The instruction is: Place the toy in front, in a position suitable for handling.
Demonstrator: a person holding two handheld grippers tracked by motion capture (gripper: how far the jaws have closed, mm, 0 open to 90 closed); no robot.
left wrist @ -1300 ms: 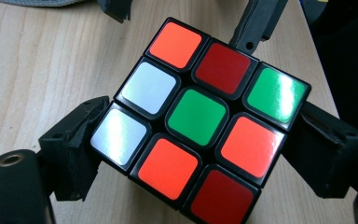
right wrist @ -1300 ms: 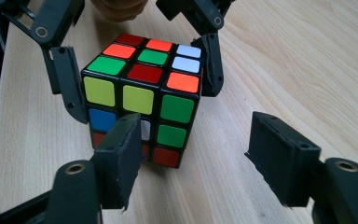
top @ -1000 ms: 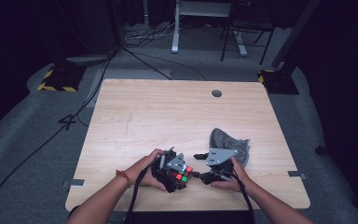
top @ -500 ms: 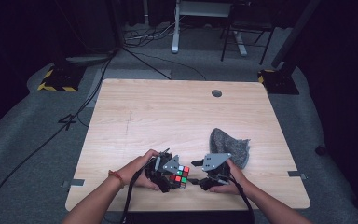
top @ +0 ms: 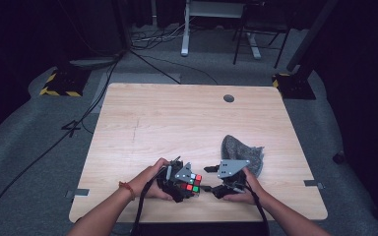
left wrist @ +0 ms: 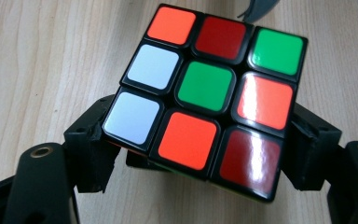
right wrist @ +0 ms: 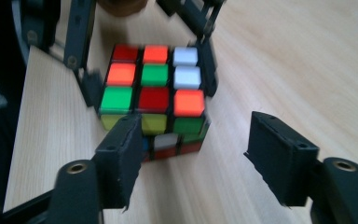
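The left gripper, seen in the lower middle of the high view, was pinching the puzzle cube; its jaws had just been closing, and now the pads pressed on two opposite sides of the cube. In the left gripper view the cube took the centre of the frame, a little tilted, with its top face showing orange, dark red, green and white squares around a green middle square, and one black jaw touched it at the lower left and the other at the right. The right gripper was just to the right of the cube in the high view, and its jaws were spread, although they had just been closing a little; nothing was between them. In the right gripper view the two black jaws stood apart at the bottom of the frame, and the cube was a little beyond them in the upper middle, held between the jaws of the other gripper. The cube was low over the wooden table, near its front edge. A grey cloth lay on the table behind the right gripper, in the lower right part of the high view.
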